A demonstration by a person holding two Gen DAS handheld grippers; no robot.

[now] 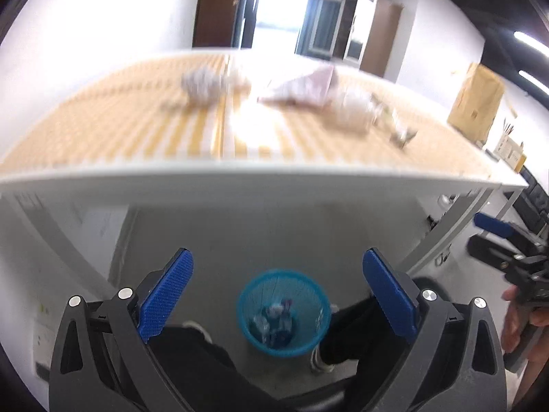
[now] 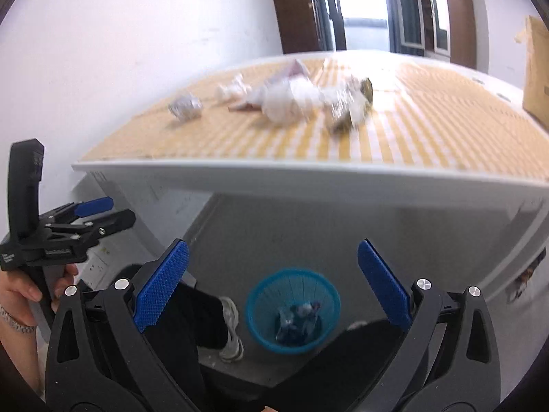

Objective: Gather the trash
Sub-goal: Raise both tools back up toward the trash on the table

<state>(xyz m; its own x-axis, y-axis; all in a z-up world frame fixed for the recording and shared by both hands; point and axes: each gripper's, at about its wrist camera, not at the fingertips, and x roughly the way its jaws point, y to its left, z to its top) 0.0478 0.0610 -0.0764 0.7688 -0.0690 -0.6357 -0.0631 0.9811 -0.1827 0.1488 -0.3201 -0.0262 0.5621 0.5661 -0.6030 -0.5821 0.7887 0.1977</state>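
Observation:
A blue mesh trash bin (image 1: 284, 312) stands on the floor below the table and holds some scraps; it also shows in the right wrist view (image 2: 293, 309). Crumpled paper balls (image 2: 185, 105) and white wrappers (image 2: 291, 98) lie blurred on the yellow-striped table top (image 2: 429, 130). In the left wrist view the paper ball (image 1: 202, 84) and wrappers (image 1: 302, 89) lie far back. My left gripper (image 1: 278, 274) is open and empty above the bin. My right gripper (image 2: 272, 267) is open and empty above the bin. The left gripper also shows in the right view (image 2: 99, 211).
The table's white front edge (image 1: 240, 178) runs across both views above the bin. A brown paper bag (image 1: 477, 103) stands at the table's right end. The person's legs and shoes (image 2: 230, 326) stand beside the bin. A doorway (image 2: 363, 10) lies behind the table.

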